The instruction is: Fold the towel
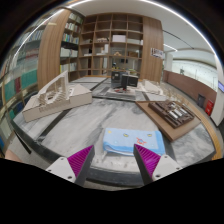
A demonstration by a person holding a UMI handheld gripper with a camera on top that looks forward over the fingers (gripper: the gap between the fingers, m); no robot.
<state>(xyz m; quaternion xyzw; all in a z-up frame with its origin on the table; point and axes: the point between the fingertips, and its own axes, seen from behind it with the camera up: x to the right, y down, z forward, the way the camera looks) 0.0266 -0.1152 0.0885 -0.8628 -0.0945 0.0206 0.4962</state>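
A light blue folded towel [130, 141] with small coloured prints lies on the grey marbled table [80, 125], just ahead of and between my fingertips. My gripper [113, 160] is open and empty, held above the table's near edge. Its magenta pads [80, 160] stand wide apart, one at each side of the towel's near edge, without touching it.
A wooden tray [172, 113] with dark items sits at the right on the table. A white model-like object [58, 97] stands at the left. A black monitor and chair [125, 80] and tall wooden bookshelves [110, 45] are beyond the table.
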